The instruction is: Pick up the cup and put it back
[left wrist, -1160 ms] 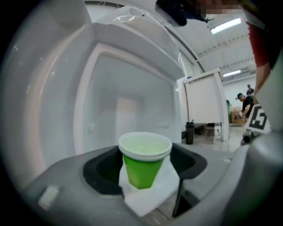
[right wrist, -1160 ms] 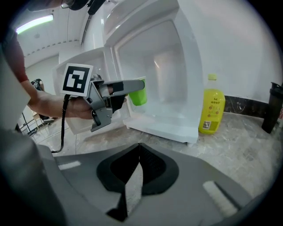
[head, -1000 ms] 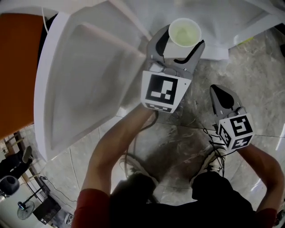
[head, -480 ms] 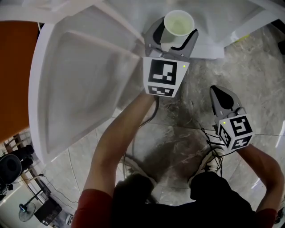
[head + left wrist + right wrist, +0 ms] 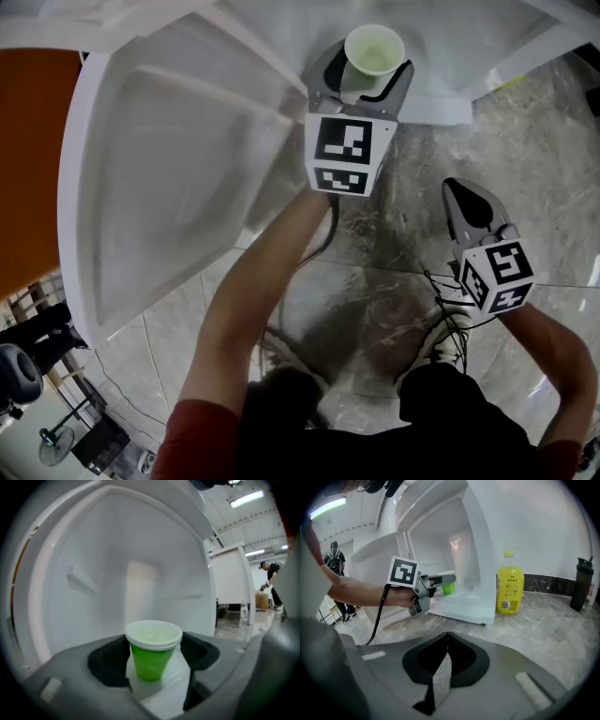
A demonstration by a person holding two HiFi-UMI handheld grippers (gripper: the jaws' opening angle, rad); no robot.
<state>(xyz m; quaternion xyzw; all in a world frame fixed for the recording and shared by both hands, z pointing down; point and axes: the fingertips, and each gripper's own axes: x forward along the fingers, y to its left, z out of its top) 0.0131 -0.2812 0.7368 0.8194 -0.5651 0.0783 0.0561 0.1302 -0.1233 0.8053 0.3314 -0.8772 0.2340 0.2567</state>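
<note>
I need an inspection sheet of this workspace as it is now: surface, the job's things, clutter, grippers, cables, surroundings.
Surface: marbled stone floor; a small white fridge stands on it, its door open.
Job's things: green cup with a white rim, upright inside the fridge.
Clutter: yellow bottle and dark bottle on the floor beside the fridge.
Grippers: left gripper has the cup between its fingers, contact unclear; right gripper shut, empty, away from the fridge.
Cables: black cable hangs from the left gripper.
Surroundings: a person stands far behind.
</note>
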